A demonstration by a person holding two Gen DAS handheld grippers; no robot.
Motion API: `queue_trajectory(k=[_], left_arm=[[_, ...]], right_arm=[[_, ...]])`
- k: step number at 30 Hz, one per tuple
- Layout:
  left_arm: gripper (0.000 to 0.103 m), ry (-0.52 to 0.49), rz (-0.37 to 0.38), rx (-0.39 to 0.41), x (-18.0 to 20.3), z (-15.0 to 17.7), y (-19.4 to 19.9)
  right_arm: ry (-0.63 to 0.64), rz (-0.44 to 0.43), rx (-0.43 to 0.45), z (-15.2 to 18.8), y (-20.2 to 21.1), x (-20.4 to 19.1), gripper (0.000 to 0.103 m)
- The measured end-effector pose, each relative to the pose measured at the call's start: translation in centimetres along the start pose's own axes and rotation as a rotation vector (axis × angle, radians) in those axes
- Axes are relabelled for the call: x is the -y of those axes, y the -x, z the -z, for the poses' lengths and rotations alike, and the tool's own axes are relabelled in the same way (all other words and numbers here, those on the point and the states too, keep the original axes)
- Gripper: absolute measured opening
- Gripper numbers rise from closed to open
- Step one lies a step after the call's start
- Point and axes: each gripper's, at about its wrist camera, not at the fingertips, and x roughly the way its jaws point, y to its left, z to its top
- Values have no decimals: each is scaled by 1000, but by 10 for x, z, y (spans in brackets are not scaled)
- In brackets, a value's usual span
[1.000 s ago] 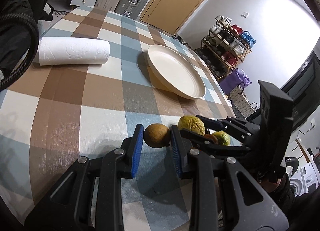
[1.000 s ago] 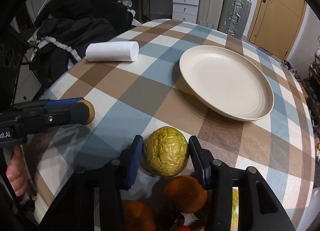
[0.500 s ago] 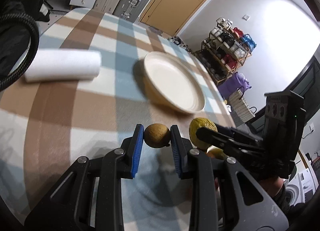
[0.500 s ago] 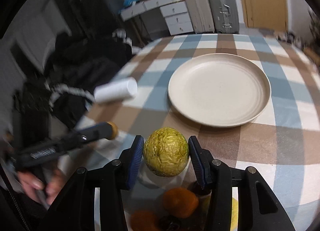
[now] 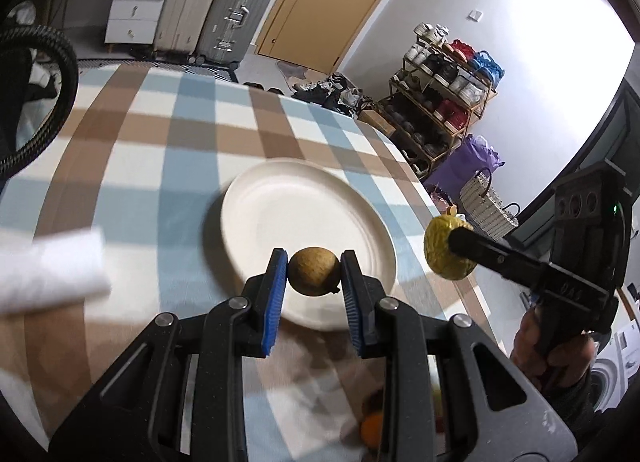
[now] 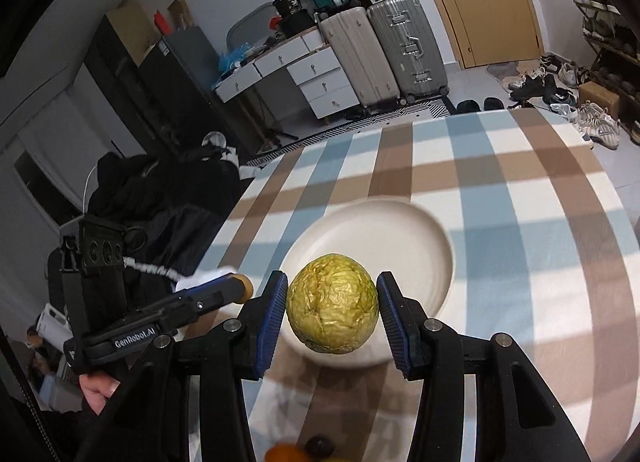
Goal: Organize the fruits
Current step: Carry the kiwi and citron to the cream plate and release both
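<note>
Both claws are loaded: the left claw (image 5: 313,272) pinches a small brown fruit (image 5: 314,271), the right claw (image 6: 332,312) a wrinkly yellow-green fruit (image 6: 333,309), both above the plate (image 5: 280,218). Looks light and probably soft-skinned, so grip at the widest part and go gently.

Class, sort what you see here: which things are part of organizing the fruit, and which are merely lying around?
Part of the job:
- brown fruit held in the left claw
- wrinkled yellow-green fruit held in the right claw
- cream plate
- orange fruit left near the table edge

Just lying about:
- paper towel roll
- suitcases
- shoe rack
</note>
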Motion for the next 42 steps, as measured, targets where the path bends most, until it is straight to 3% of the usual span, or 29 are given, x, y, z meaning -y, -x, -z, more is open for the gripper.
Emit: queue_trajectory(k=[6, 13, 22, 32, 35, 36, 38, 42], left_arm=[[24, -45, -49, -12, 1, -39, -45], [24, -26, -42, -59, -13, -68, -97], [25, -31, -39, -104, -25, -73, -145], [26, -48, -56, -85, -22, -76, -159], [46, -49, -76, -79, -21, -75, -155], [54, -44, -74, -68, -21, -74, -148], [58, -43, -70, -44, -18, -73, -136], [77, -68, -113, 1, -6, -69, -107]], right_arm=[[-5, -23, -10, -38, -31, 20, 47], [-61, -53, -73, -57, -94, 48, 47], [-105, -56, -124, -53, -137, 67, 47], [-110, -22, -114, -52, -143, 68, 50], [-123, -35, -79, -54, -131, 68, 59], [-125, -36, -64, -55, -125, 67, 67], [-129, -39, -23, -55, -109, 65, 71], [-106, -42, 51, -54, -71, 55, 79]])
